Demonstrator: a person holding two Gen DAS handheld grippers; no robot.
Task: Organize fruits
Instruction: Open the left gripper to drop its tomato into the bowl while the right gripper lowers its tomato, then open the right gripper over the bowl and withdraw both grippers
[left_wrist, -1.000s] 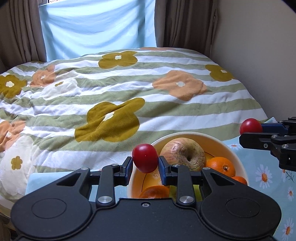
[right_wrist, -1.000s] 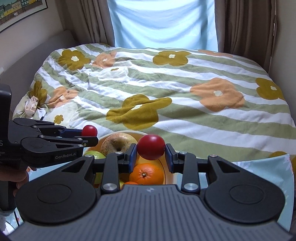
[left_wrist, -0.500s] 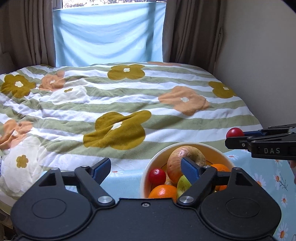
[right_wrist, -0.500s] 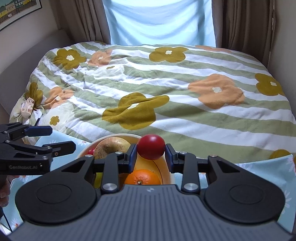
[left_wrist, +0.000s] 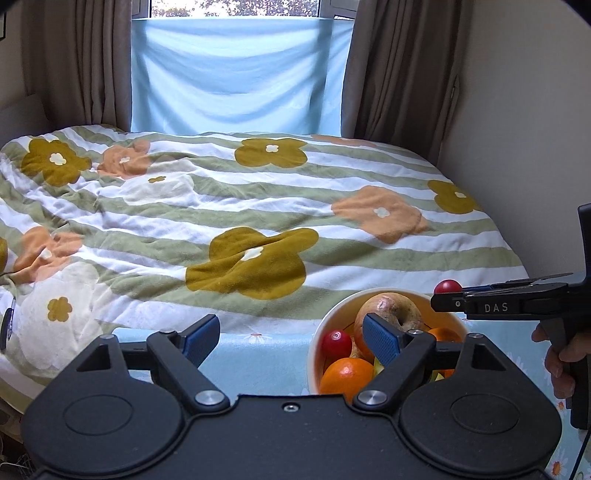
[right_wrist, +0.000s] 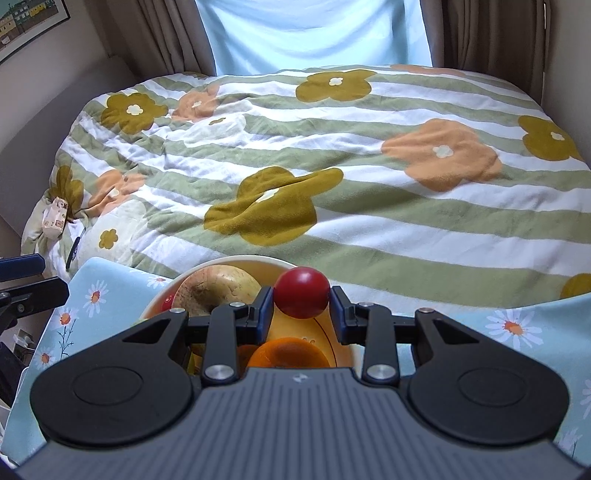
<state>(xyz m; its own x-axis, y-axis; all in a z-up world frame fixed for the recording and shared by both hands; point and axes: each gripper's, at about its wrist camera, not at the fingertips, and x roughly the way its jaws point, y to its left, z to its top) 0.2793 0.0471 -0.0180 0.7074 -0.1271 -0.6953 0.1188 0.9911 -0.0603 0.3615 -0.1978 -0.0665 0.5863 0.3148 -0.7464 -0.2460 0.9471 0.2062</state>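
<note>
A cream bowl (left_wrist: 327, 317) (right_wrist: 258, 259) holds a large brownish apple (left_wrist: 388, 306) (right_wrist: 218, 286), oranges (left_wrist: 345, 374) (right_wrist: 288, 352) and a small red tomato (left_wrist: 336, 343). My left gripper (left_wrist: 291, 332) is open and empty, drawn back left of the bowl; in the right wrist view it shows at the left edge (right_wrist: 50, 278). My right gripper (right_wrist: 301, 308) (left_wrist: 443, 293) is shut on a second red tomato (right_wrist: 301, 297) (left_wrist: 448, 287) and holds it above the bowl's far right rim.
The bowl stands on a light blue daisy tablecloth (left_wrist: 258, 354) (right_wrist: 110, 291). Just beyond it is a bed with a striped flower quilt (left_wrist: 258, 221). A wall (left_wrist: 517, 147) runs along the right. A person's hand (left_wrist: 561, 358) grips the right tool.
My left gripper opened and its red tomato now lies in the bowl; the gripper then drew back and to the left. My right gripper sank closer over the bowl with its tomato.
</note>
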